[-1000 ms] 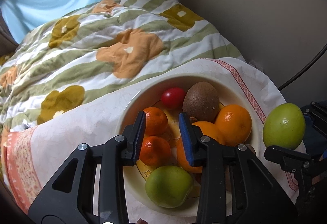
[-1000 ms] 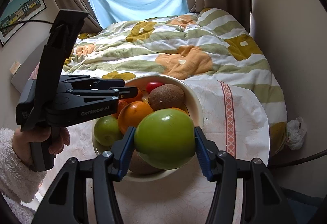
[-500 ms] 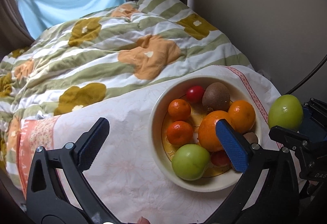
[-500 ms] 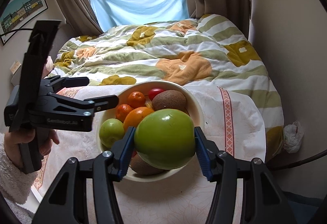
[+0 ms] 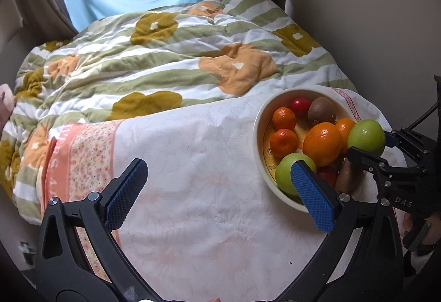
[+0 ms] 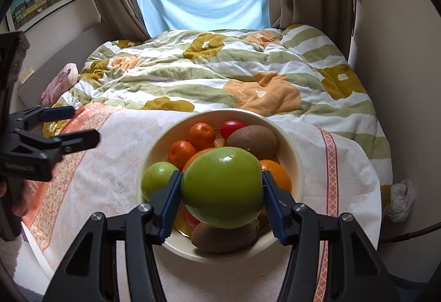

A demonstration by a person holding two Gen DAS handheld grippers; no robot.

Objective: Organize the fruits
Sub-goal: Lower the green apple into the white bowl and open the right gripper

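Observation:
A cream bowl (image 5: 259, 120) (image 6: 297, 161) sits on a white cloth and holds oranges, small mandarins, kiwis, a red tomato and a green apple (image 5: 286, 169) (image 6: 158, 178). My right gripper (image 6: 222, 189) is shut on a second green apple (image 6: 223, 186) and holds it over the bowl's near side; it also shows at the right of the left wrist view (image 5: 366, 136). My left gripper (image 5: 217, 191) is wide open and empty, to the left of the bowl above the cloth; it shows at the left edge of the right wrist view (image 6: 69, 122).
The white and orange patterned cloth (image 5: 206, 191) covers the foot of a bed with a green-striped floral duvet (image 5: 165, 59). A wall stands close on the right (image 6: 399, 81). A cable (image 5: 424, 114) runs by the wall. A pink soft toy (image 6: 59, 81) lies at the far left.
My left gripper opened wide and pulled back to the left, away from the bowl. My right gripper moved the green apple in over the bowl.

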